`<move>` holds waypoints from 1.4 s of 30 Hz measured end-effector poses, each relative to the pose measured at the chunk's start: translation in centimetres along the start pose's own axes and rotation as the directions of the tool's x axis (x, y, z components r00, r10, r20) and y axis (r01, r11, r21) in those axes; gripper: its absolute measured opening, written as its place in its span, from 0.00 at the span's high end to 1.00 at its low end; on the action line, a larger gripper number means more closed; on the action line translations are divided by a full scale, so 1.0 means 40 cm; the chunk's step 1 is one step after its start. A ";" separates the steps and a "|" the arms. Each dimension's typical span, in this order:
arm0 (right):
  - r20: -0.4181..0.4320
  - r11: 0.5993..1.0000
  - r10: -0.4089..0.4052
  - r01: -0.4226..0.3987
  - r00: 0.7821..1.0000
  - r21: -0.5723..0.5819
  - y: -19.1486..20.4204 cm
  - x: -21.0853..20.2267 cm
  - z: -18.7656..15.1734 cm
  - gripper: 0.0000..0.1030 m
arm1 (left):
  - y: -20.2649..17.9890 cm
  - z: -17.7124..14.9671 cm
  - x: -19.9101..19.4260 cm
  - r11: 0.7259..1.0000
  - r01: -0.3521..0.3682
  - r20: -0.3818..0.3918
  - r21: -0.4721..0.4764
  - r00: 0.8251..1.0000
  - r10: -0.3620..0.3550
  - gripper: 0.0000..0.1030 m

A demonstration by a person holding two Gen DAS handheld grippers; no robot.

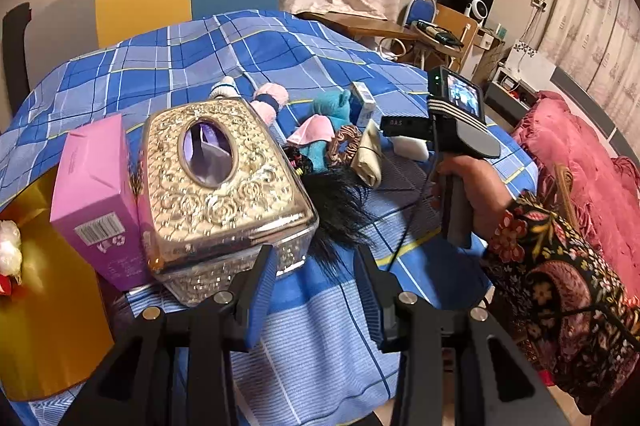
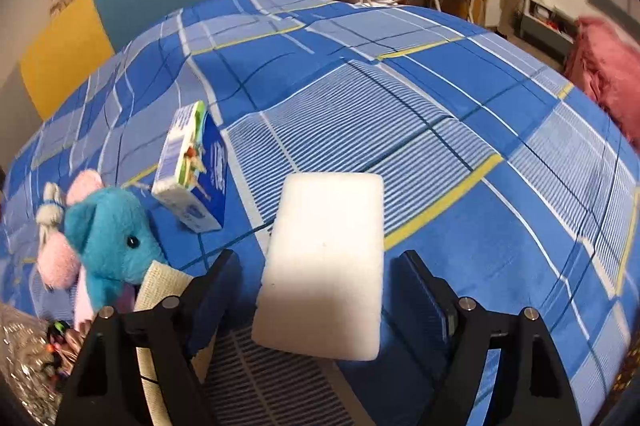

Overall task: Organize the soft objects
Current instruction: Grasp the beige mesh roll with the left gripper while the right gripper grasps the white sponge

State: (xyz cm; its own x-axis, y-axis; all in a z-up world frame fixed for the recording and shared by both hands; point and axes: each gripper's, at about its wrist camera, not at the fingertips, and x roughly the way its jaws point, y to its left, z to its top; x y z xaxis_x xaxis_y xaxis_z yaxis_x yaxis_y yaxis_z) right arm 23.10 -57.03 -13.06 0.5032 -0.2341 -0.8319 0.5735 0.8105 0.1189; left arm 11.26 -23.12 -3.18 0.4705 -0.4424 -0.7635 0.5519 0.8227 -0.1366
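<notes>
A white sponge block (image 2: 324, 266) lies on the blue plaid cloth between the open fingers of my right gripper (image 2: 320, 274), neither finger touching it; it also shows in the left wrist view (image 1: 412, 148). A blue plush elephant (image 2: 108, 230) with a pink plush (image 2: 56, 258) lies to its left, also seen in the left wrist view (image 1: 332, 106). A beige cloth (image 1: 370, 156), a brown scrunchie (image 1: 344, 140) and a black wig (image 1: 340, 206) lie in the pile. My left gripper (image 1: 316, 266) is open and empty, beside the silver tissue box (image 1: 224, 182).
A pink carton (image 1: 96, 198) leans on the tissue box. A gold container (image 1: 44, 306) sits at the left. A small blue-and-white carton (image 2: 192, 166) stands by the elephant. A red cushion (image 1: 580, 162) lies at the right edge. Chairs stand behind the table.
</notes>
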 end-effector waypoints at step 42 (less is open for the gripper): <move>0.241 0.965 0.156 -0.200 0.958 0.168 -0.169 -0.119 -0.154 0.43 | -0.252 0.240 0.544 0.960 -0.110 -0.220 0.259 0.961 0.170 0.57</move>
State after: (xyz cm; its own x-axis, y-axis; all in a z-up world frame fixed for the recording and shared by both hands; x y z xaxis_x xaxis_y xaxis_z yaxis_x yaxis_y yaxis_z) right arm 12.86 -58.10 -13.25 0.7276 -0.2273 -0.6473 0.5617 0.7391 0.3718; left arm 22.55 -44.46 -12.37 0.3944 -0.2070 -0.8953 0.6558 0.7459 0.1165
